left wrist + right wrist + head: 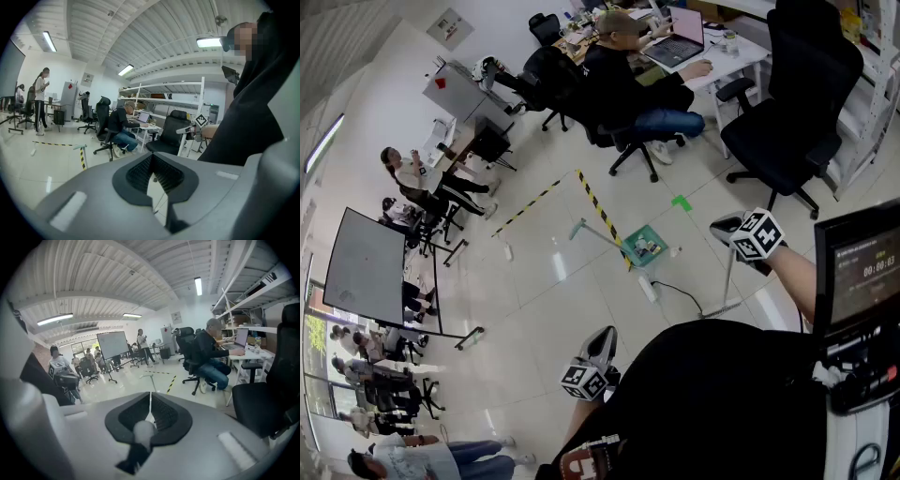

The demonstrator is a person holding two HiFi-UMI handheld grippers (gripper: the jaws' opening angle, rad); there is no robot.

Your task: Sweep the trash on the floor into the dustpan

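The green dustpan (639, 247) stands on the tiled floor ahead of me, its long pale handle (592, 231) leaning up to the left. Pale scraps of trash (651, 247) lie inside it, and one small bit (678, 251) lies just to its right. My right gripper (733, 229) is raised at the right, shut on a thin white broom pole (728, 277) that runs down to the floor; the pole's rounded end (143, 431) shows between its jaws. My left gripper (602, 343) hangs low by my body, jaws together and holding nothing.
A white block (648, 289) with a black cable lies near the dustpan. Yellow-black tape (598, 208) crosses the floor. A seated person (623, 80) and a black office chair (792, 112) are beyond. A whiteboard (364, 267) stands at the left.
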